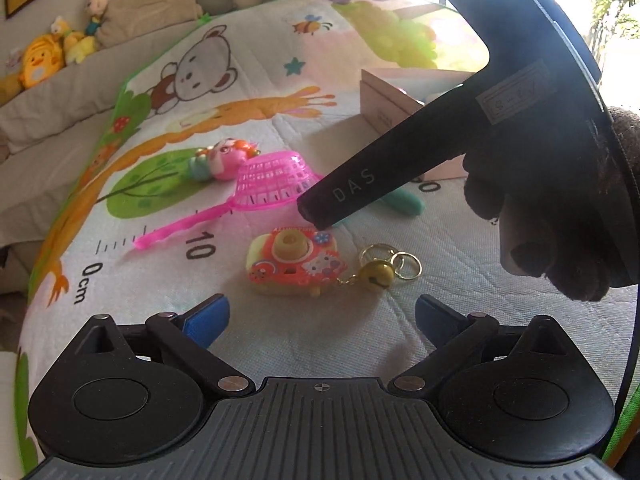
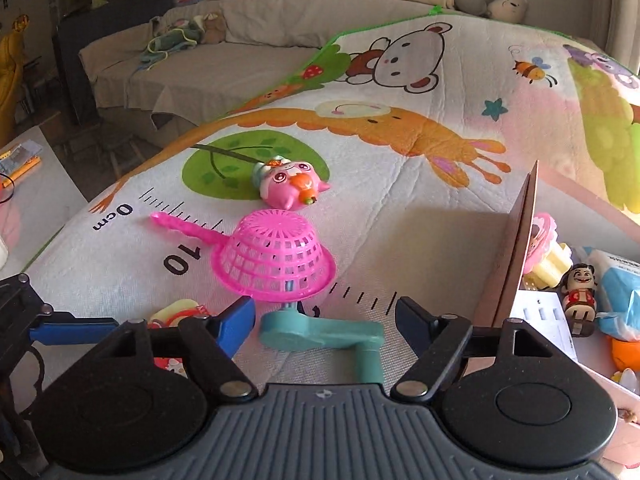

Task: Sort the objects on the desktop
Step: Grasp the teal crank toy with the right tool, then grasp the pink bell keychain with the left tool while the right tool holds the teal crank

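My left gripper (image 1: pixel 322 318) is open and empty above a toy camera (image 1: pixel 294 266) with a gold bell keychain (image 1: pixel 380 274). My right gripper (image 2: pixel 325 322) is open with a teal plastic piece (image 2: pixel 324 334) lying between its fingers on the mat. A pink toy strainer (image 2: pixel 276 258) lies upside down just beyond it; it also shows in the left wrist view (image 1: pixel 276 180). A pink doll figure (image 2: pixel 290 186) lies behind the strainer, also in the left wrist view (image 1: pixel 222 160). The right gripper's black handle (image 1: pixel 400 160) crosses the left wrist view.
A cardboard box (image 2: pixel 516 264) stands at the right, holding several toys, among them a small figure (image 2: pixel 580 292) and a tissue pack (image 2: pixel 618 288). A cartoon play mat (image 2: pixel 400 240) covers the surface. A sofa (image 2: pixel 200 64) with plush toys lies beyond.
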